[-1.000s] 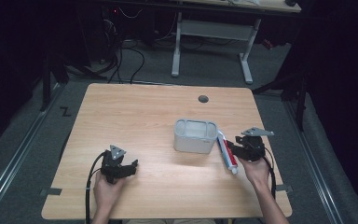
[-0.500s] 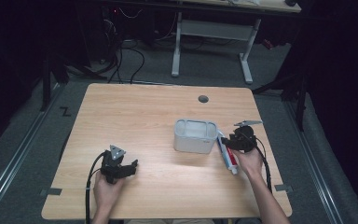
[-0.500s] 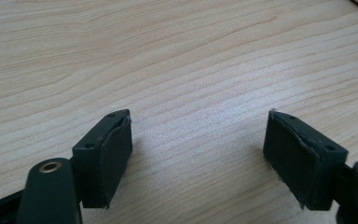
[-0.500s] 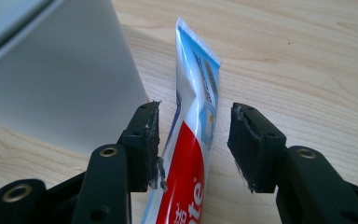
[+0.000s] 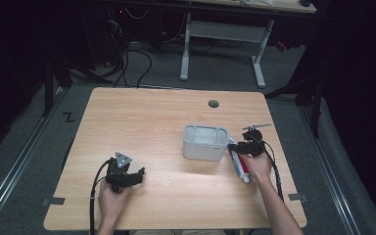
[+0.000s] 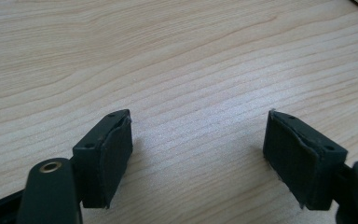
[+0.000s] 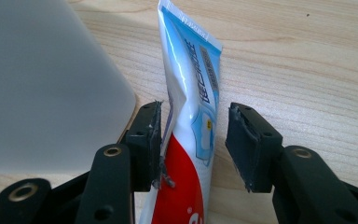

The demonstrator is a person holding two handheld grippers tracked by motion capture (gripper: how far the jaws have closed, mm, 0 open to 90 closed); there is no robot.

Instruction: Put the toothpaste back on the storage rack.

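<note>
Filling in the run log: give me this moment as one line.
right gripper: closing around toothpaste tube, left finger touching, right finger apart | left gripper: open, idle on table | bin: beside tube

Toothpaste tube (image 7: 193, 140) flat beside bin (image 5: 205, 142)

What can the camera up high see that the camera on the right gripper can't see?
The high view takes in the whole table, the left gripper resting near its front, both of the person's hands, the floor and another desk behind. The right gripper view gets close enough to read the blue, white and red print on the toothpaste tube and to see a gap beside it on one side, with the jaws just closing in around it. Both views share the toothpaste tube, the grey tub next to it, the right gripper and the wooden tabletop.
</note>
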